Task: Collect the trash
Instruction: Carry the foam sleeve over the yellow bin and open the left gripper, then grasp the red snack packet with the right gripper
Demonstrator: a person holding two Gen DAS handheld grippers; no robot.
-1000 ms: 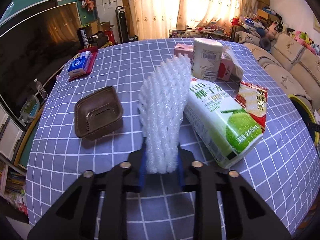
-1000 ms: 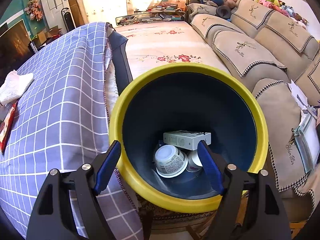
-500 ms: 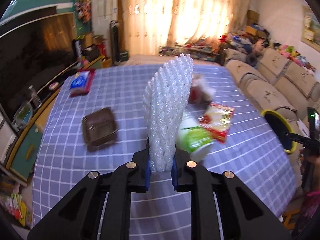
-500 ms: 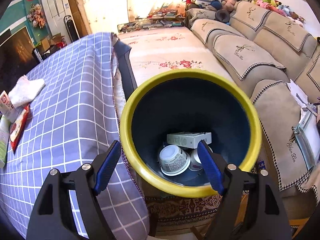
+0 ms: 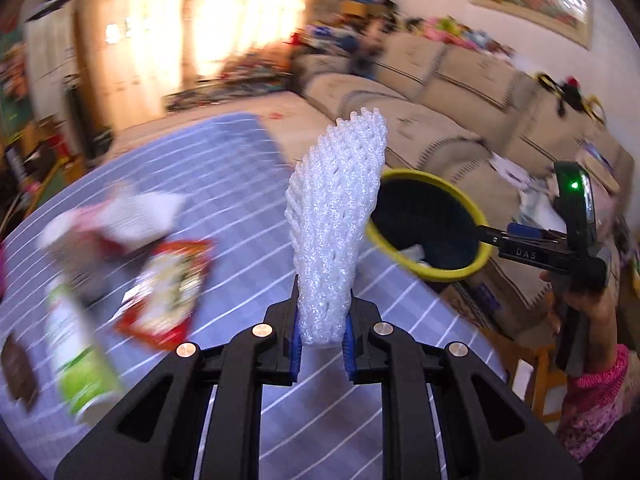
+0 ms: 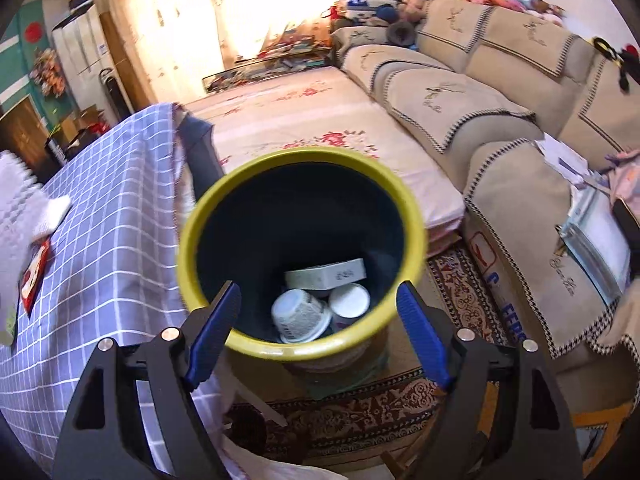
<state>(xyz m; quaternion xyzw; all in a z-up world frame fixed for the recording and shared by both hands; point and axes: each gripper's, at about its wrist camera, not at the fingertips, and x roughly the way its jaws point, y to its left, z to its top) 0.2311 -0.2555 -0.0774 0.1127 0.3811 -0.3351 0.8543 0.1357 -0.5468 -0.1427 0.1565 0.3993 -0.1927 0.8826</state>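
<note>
Left gripper (image 5: 321, 346) clamps one foam net (image 5: 334, 224). Right gripper (image 6: 316, 334) gapes wide at the bin (image 6: 416, 232), holding two cups (image 6: 298, 316) and one box (image 6: 326, 274) at 6 o'clock.

White foam netting (image 5: 334, 236), rough and meshy, sits between blue matt pads (image 5: 295, 340). Beyond it lie a checked cloth tablecloth (image 5: 224, 184) and a glossy yellow-rimmed plastic bin (image 6: 408, 216) holding paper-labelled tubs (image 6: 300, 316).
</note>
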